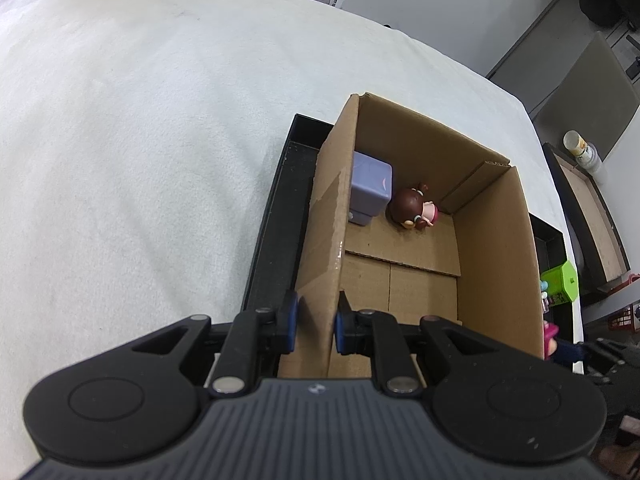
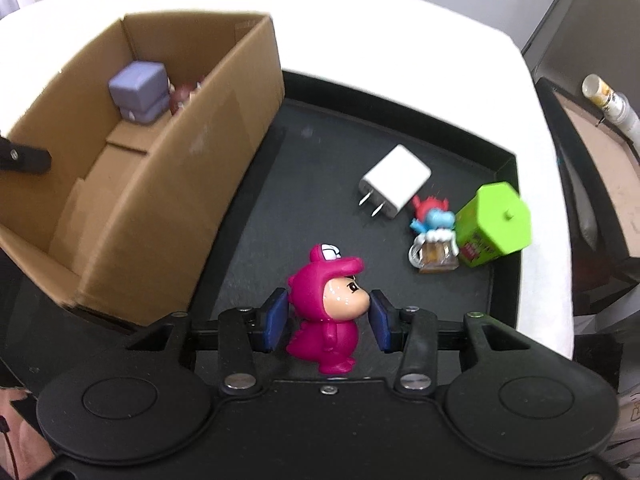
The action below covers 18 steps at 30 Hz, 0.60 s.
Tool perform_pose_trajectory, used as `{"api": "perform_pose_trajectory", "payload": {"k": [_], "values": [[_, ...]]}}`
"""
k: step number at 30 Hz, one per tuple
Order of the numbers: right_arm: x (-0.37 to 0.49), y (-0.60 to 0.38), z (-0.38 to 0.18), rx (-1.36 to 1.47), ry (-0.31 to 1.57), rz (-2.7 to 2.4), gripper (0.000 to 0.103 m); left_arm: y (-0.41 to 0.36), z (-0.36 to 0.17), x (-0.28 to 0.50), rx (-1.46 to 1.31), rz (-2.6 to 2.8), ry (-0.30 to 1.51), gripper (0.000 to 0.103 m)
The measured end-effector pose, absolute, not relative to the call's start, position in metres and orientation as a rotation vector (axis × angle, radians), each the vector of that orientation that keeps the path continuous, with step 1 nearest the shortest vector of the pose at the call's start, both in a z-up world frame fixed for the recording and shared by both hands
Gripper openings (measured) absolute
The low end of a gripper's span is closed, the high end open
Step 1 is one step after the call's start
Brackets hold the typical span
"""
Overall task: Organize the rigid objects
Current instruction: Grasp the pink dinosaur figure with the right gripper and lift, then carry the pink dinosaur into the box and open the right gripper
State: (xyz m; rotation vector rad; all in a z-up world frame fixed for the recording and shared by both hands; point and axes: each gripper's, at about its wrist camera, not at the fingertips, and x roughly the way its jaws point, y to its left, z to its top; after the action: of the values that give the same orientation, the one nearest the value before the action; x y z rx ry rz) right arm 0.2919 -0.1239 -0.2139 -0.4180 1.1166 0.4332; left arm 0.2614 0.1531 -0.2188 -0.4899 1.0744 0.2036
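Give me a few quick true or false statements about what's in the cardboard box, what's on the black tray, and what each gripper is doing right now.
1. The pink figurine stands between the right gripper pads. True.
2. The cardboard box holds nothing. False: a purple box and a brown-haired doll are inside.
3. The left gripper straddles the box's side wall. True.
4. The white charger lies inside the box. False: it lies on the black tray.
5. The green container is on the tray. True.

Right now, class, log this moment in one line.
left hand-held gripper: astride box wall | right hand-held gripper: around pink figurine, gaps visible
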Motion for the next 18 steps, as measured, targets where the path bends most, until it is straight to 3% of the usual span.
{"api": "perform_pose_trajectory", "payload": {"k": [18], "values": [[0.295, -0.109, -0.148, -0.359, 1.011, 0.47, 0.043, 0.162, -0.222, 0.257, -0.524, 0.205, 1.069, 0.017]]}}
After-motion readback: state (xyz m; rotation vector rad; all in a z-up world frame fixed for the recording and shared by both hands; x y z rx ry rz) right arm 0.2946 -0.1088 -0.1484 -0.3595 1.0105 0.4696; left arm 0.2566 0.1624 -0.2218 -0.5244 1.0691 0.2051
